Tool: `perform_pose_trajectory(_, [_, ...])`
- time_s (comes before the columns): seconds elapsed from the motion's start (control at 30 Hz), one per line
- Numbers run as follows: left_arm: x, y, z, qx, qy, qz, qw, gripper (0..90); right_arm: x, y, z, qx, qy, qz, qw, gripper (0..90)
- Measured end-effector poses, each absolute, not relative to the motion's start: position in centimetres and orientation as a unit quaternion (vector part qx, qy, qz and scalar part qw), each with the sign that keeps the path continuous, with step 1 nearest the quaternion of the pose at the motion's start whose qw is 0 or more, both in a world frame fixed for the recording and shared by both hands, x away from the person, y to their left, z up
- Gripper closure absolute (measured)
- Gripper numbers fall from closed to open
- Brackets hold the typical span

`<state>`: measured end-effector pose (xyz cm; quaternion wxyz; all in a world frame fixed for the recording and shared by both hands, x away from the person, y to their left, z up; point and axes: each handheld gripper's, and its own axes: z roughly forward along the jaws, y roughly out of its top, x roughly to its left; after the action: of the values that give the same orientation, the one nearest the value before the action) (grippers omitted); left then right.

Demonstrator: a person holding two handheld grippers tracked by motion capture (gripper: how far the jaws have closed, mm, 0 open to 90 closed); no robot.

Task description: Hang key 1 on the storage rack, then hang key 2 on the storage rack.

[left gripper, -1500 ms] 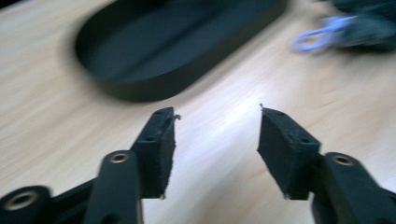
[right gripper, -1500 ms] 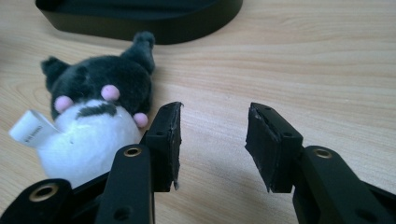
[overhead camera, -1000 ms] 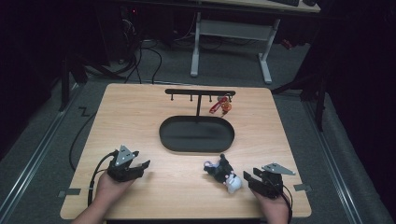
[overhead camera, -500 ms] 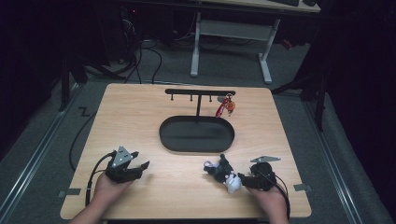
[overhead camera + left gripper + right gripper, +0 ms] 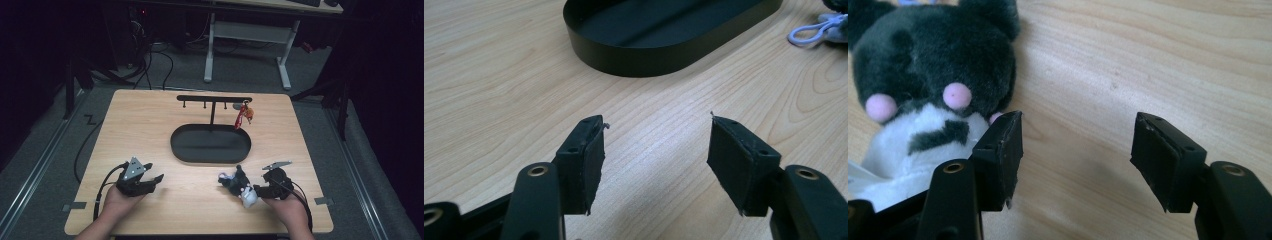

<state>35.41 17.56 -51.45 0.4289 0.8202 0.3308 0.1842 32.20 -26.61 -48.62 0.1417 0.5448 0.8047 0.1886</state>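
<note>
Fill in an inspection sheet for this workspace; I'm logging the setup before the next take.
Surface: wooden table, bare wood around the items.
Job's things: black-and-white plush toy lying by the right gripper; black oval tray; hook rack holding a red keychain.
Clutter: nothing seen.
Grippers: left gripper open, empty; right gripper's jaws have just been opening, nothing between them.
Cables: a black cable trails from the left gripper.
Surroundings: dark room, white desk frame behind.
</note>
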Motion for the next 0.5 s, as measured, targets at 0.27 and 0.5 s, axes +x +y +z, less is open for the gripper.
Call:
perform_pose_trajectory(0.27, [35.11,17.8,-51.38,0.819,0.33,0.188,0.43,39.7,32.14,-26.97,-48.85,0.544,0.813,0.164,0.13,36.9])
perform_pose_trajectory(0.5, [35.12,17.74,-51.37,0.819,0.329,0.187,0.431,39.7,32.89,-27.0,-48.51,0.541,0.821,0.143,0.113,35.9])
